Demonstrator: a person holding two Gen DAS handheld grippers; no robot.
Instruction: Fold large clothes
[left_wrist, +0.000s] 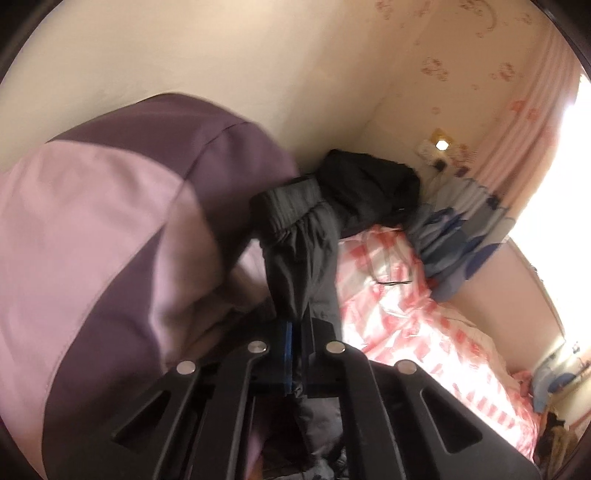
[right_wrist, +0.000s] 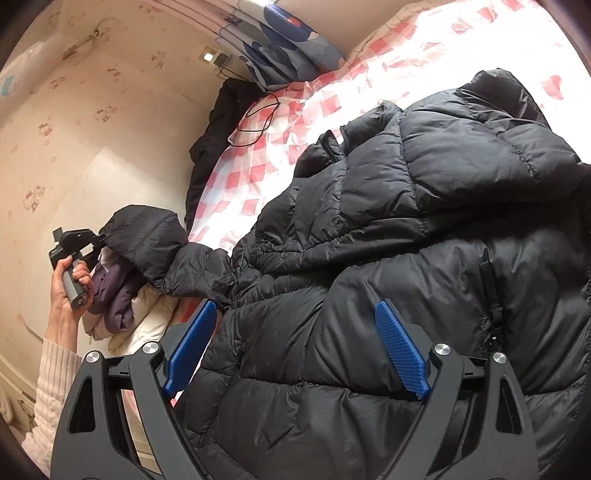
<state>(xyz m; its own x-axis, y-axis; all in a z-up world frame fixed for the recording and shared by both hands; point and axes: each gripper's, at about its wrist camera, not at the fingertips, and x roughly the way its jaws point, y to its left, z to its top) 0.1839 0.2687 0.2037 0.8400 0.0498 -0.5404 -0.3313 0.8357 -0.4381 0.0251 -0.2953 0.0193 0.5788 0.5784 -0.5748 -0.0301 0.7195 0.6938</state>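
Observation:
A large black puffer jacket (right_wrist: 424, 221) lies spread on the bed. One sleeve (right_wrist: 155, 236) is stretched out to the left, off the bed's edge. A hand holds my left gripper (right_wrist: 98, 236), which is shut on the end of that sleeve. In the left wrist view the grey-black sleeve fabric (left_wrist: 299, 251) is pinched between the blue pads of the left gripper (left_wrist: 297, 328). My right gripper (right_wrist: 295, 306) stands open just above the jacket's body, with its blue pads (right_wrist: 400, 350) wide apart and nothing pressed between them.
The bed has a pink and white check cover (right_wrist: 332, 92). A purple and lilac garment (left_wrist: 92, 221) is heaped beside the bed near the left hand. Another black garment (right_wrist: 210, 140) lies against the wall, with blue patterned bedding (right_wrist: 280, 33) behind it. A thin black cable (right_wrist: 258, 114) rests on the cover.

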